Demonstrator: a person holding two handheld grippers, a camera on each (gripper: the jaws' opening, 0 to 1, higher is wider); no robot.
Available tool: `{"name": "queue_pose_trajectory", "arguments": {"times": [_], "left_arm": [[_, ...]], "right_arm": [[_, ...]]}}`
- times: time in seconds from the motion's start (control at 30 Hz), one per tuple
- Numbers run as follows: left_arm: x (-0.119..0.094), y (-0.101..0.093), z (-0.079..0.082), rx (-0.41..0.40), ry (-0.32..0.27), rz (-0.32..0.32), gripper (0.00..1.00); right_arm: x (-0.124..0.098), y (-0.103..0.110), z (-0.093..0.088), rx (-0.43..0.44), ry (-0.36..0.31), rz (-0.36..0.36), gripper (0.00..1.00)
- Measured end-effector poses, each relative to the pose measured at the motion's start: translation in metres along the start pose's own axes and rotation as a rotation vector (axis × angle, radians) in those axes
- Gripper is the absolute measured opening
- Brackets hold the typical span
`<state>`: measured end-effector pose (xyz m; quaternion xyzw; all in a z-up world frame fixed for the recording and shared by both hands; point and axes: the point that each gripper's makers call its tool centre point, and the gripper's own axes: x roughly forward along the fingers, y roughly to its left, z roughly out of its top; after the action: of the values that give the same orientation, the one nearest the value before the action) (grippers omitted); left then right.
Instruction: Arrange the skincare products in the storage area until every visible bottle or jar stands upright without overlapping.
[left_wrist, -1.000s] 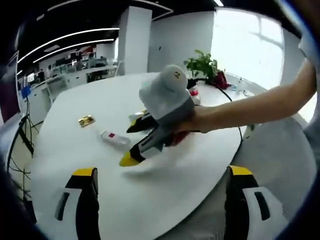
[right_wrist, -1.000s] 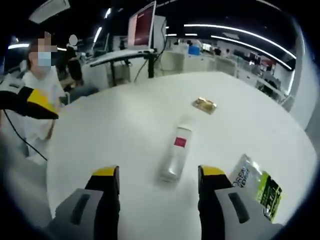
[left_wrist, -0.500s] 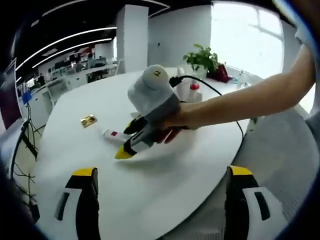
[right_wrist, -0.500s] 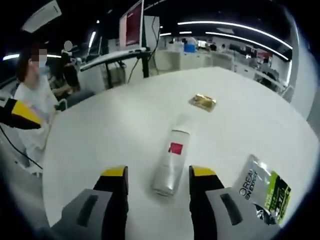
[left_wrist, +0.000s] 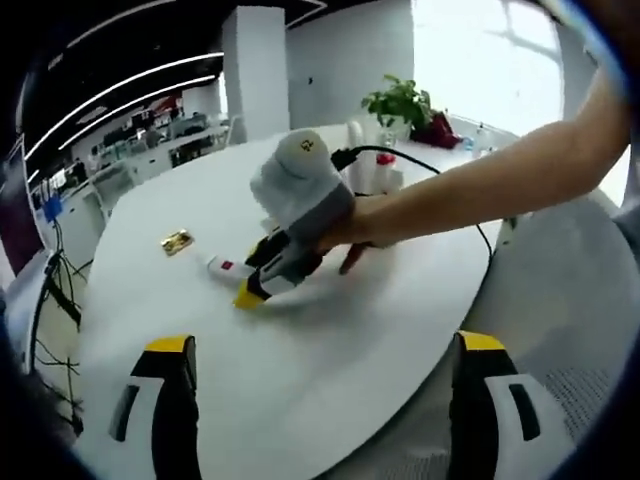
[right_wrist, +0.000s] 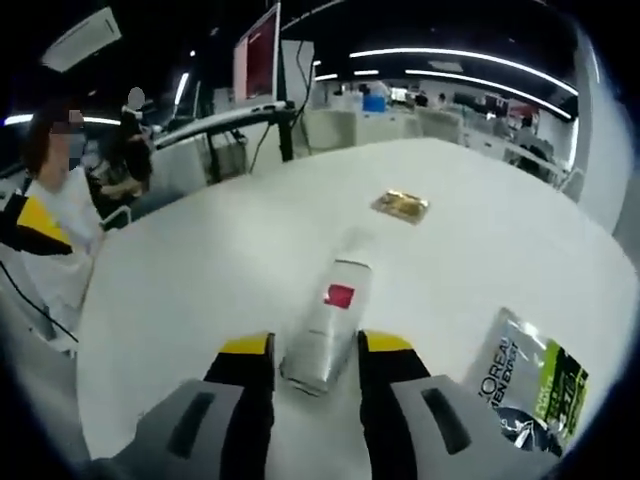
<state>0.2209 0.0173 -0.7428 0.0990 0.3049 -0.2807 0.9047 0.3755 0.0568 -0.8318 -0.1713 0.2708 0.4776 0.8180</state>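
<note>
A white bottle with a red label lies on its side on the round white table. My right gripper has its yellow-tipped jaws against both sides of the bottle's near end, shut on it. In the left gripper view the same right gripper, held by a hand, points down at the white bottle. My left gripper hangs over the table's near edge, jaws wide apart and holding nothing. Its yellow tip enters the right gripper view from the left.
A gold packet lies beyond the bottle, and a green and silver sachet lies to its right. Small upright bottles, a potted plant and a black cable are at the far side. A person sits beside the table.
The right gripper has moved forward over the lying bottle and its jaws have closed in onto the bottle's sides. The left gripper has stayed open and nearly still.
</note>
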Motion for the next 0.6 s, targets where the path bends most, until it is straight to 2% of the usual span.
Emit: {"name": "queue_pose_trajectory", "arguments": {"times": [0.03,0.13,0.27,0.3,0.33,0.53,0.6], "left_arm": [[-0.0002,0.0,0.0008,-0.009,-0.005,-0.003,0.99],[-0.0006,0.001,0.0011,-0.029,-0.014,-0.005,0.99],[0.0002,0.0006,0.0002,-0.026,-0.011,-0.003,0.99],[0.0003,0.0004,0.0,-0.024,-0.009,-0.004,0.99],[0.0002,0.0,-0.0004,-0.023,-0.006,-0.004,0.99],[-0.0002,0.001,-0.0018,-0.024,0.002,-0.001,0.99],[0.0001,0.0035,-0.0062,-0.024,0.025,0.013,0.99]], "right_arm": [[-0.0003,-0.0015,0.0027,-0.026,-0.006,-0.009,0.32],[0.0004,-0.002,0.002,-0.007,0.006,-0.012,0.32],[-0.0035,-0.0068,-0.0009,0.009,0.011,-0.04,0.25],[-0.002,-0.0098,0.0024,-0.006,-0.006,-0.043,0.23],[-0.0036,-0.009,-0.0002,0.015,0.01,-0.037,0.22],[-0.0055,-0.0069,-0.0011,-0.009,0.01,-0.026,0.21],[-0.0075,-0.0043,-0.0028,-0.006,0.023,-0.018,0.21]]}}
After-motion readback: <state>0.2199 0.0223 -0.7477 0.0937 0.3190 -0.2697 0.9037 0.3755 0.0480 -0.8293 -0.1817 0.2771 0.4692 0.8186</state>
